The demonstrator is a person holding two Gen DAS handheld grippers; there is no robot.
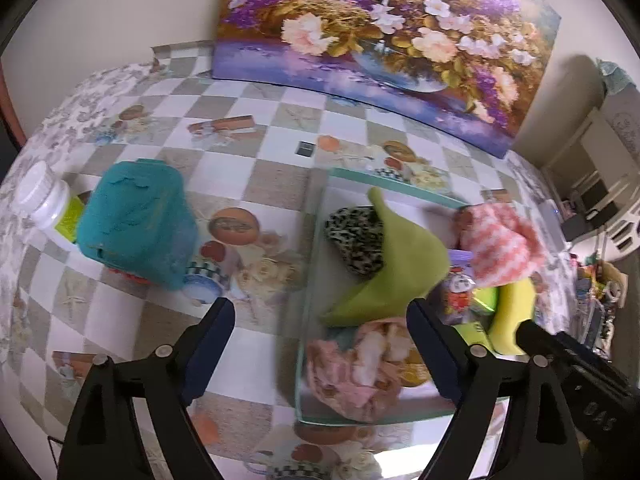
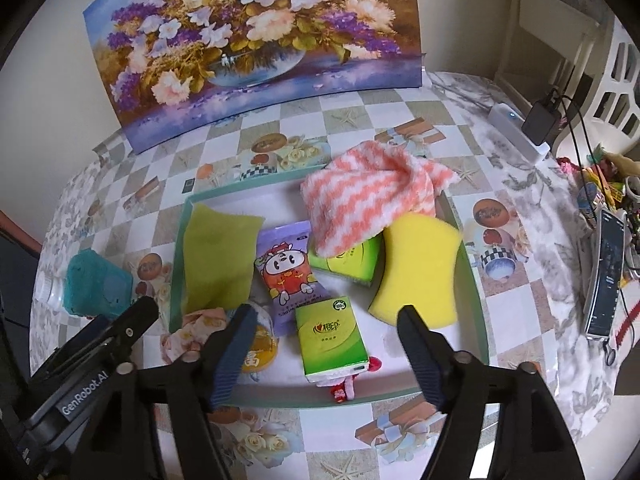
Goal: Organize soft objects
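A shallow green-rimmed tray lies on the table and holds soft things: a pink-and-white striped towel, a yellow sponge, a green cloth, two green tissue packs, a purple wipes pack, a leopard-print cloth and a pink floral cloth. My left gripper is open and empty above the tray's left edge. My right gripper is open and empty above the tray's near part.
A teal box and a white-capped bottle lie left of the tray. A flower painting leans on the back wall. A phone, a power strip and clutter sit at the table's right.
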